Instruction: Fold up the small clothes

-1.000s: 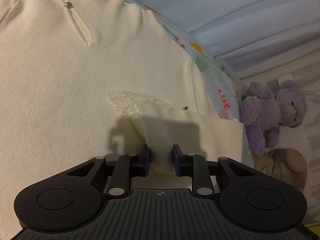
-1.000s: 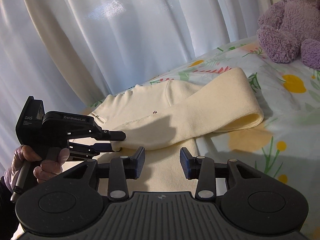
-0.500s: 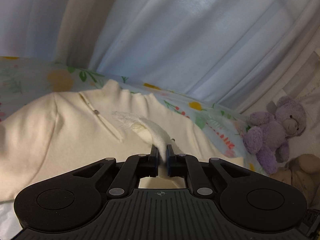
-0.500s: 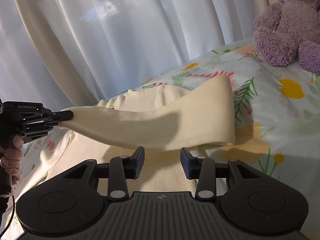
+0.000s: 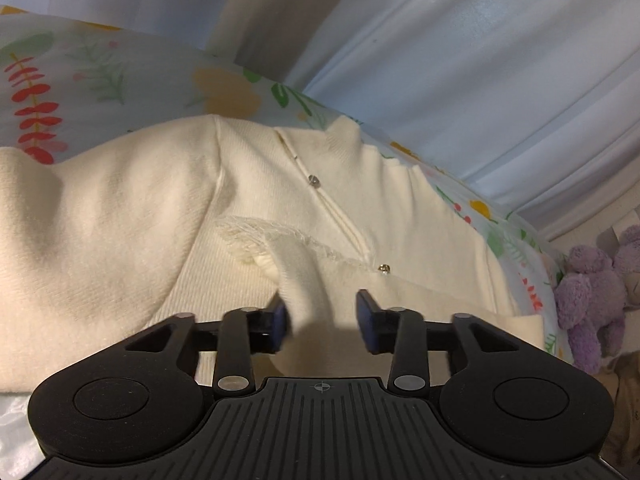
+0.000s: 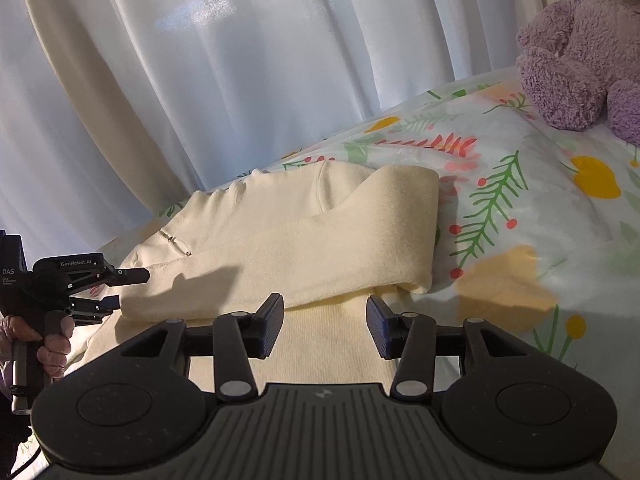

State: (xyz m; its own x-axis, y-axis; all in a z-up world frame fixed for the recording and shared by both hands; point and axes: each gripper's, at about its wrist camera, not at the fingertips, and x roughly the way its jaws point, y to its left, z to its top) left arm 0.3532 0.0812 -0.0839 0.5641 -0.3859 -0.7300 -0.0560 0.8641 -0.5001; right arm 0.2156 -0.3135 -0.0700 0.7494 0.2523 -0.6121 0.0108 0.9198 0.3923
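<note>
White curtains [image 6: 200, 80] hang behind a bed with a floral sheet [image 6: 520, 168], where the cream sweater [image 5: 120, 220] lies flat, neck toward the curtains. Step in hand, by my reading: sleeve fold. Its right sleeve [image 6: 320, 248] is laid across the chest, cuff [image 5: 304, 272] between the spread jaws of the left gripper [image 5: 322, 316], apparently just let go. Right gripper [image 6: 325, 326] hangs spread over the hem, pinching nothing. Next move likely calls for the other sleeve, bunched at 9 o'clock in the left view, to come across, then hem to collar. Purple teddy bear [image 6: 580, 40] sits at 2 o'clock, well apart from the sweater; nothing stands in the way.
</note>
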